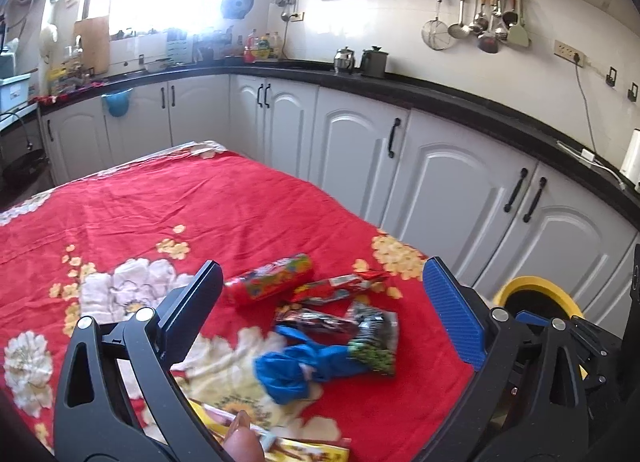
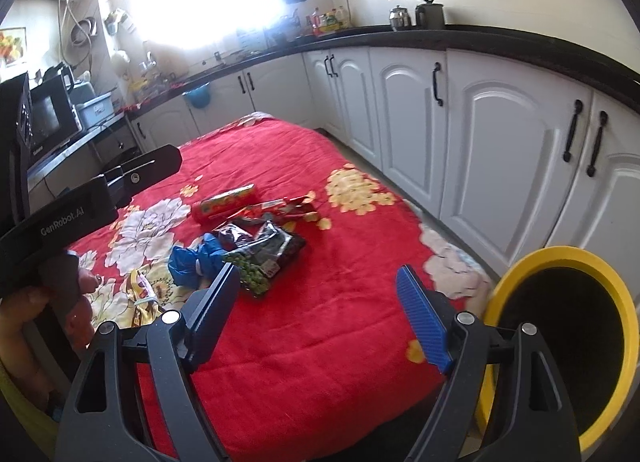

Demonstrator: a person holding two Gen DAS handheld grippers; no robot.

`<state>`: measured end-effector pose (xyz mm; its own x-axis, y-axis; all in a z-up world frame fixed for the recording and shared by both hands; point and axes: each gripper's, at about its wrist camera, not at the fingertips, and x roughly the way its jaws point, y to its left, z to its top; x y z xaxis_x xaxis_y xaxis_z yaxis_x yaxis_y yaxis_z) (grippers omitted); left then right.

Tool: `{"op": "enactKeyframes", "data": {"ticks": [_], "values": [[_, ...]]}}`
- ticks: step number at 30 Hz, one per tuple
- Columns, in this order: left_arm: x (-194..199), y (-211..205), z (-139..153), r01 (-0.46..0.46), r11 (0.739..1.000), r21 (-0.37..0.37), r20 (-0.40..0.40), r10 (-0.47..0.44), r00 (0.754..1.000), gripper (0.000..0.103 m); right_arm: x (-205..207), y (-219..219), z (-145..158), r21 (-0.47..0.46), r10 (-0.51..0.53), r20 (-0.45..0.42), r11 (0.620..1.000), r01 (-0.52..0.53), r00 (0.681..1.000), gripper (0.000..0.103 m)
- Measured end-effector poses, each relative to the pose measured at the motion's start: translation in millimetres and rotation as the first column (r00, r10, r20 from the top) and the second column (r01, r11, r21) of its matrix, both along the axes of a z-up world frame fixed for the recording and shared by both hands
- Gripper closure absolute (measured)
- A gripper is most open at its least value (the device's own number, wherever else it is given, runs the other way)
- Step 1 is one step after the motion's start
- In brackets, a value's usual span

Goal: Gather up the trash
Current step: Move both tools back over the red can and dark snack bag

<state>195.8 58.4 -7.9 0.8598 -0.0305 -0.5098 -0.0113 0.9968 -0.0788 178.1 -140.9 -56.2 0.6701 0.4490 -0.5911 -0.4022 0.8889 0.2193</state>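
Note:
Trash lies in a heap on the red flowered cloth point(image 1: 168, 198): a red snack tube point(image 1: 269, 279), a red wrapper point(image 1: 336, 288), a dark shiny wrapper point(image 1: 316, 320), a green-patterned packet point(image 1: 374, 338), a crumpled blue bag point(image 1: 296, 368) and a yellow wrapper point(image 1: 304, 448) at the near edge. My left gripper point(image 1: 322, 282) is open and empty, above the heap. My right gripper point(image 2: 318, 282) is open and empty over bare cloth, right of the heap point(image 2: 256, 246). A yellow-rimmed black bin point(image 2: 568, 334) stands beside the table's right edge; it also shows in the left wrist view point(image 1: 536, 298).
White cabinets point(image 1: 360, 150) under a black countertop point(image 1: 460, 90) run close along the table's far and right sides, leaving a narrow aisle. The left gripper's body point(image 2: 80, 198) shows at the left of the right wrist view. A microwave point(image 2: 48, 118) stands at far left.

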Motion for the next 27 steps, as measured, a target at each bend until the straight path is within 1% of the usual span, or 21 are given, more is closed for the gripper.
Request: {"op": "enactKeyframes", "data": {"ticks": [6,8,12,13,16,20,23,25,27], "values": [[18,32,-8,-0.037,0.999,0.04,-0.048,0.039,0.998,0.011,17,28,-11,-0.016,0.021,-0.04,1.0,-0.021,0.999,0.026],[26,40,-11,-0.038,0.998,0.043,-0.066,0.041,0.997,0.011,23,35,-14,-0.018,0.022,-0.057,1.0,-0.023,0.998,0.026],[43,54,-20,-0.03,0.997,0.068,-0.107,0.037,0.994,0.013,40,49,-23,-0.012,0.022,-0.108,1.0,-0.024,0.994,0.033],[49,57,-22,-0.021,0.997,0.071,-0.125,0.03,0.992,0.016,43,52,-25,-0.01,0.023,-0.116,1.0,-0.025,0.993,0.034],[67,62,-31,0.01,0.997,0.073,-0.17,0.003,0.985,0.02,54,61,-31,-0.001,0.021,-0.153,1.0,-0.022,0.988,0.04],[88,62,-43,0.041,0.998,0.05,-0.23,-0.028,0.973,0.03,69,67,-40,0.023,0.001,-0.21,1.0,0.004,0.978,0.046],[102,59,-51,0.068,0.997,0.033,-0.268,-0.057,0.962,0.034,75,68,-45,0.041,0.0,-0.243,0.999,0.011,0.97,0.049],[110,55,-59,0.087,0.996,0.03,-0.296,-0.074,0.952,0.039,74,68,-47,0.036,0.009,-0.245,0.999,0.0,0.969,0.05],[117,54,-65,0.112,0.994,0.007,-0.32,-0.104,0.942,0.04,73,67,-47,0.034,0.019,-0.243,0.999,-0.011,0.97,0.053]]}}
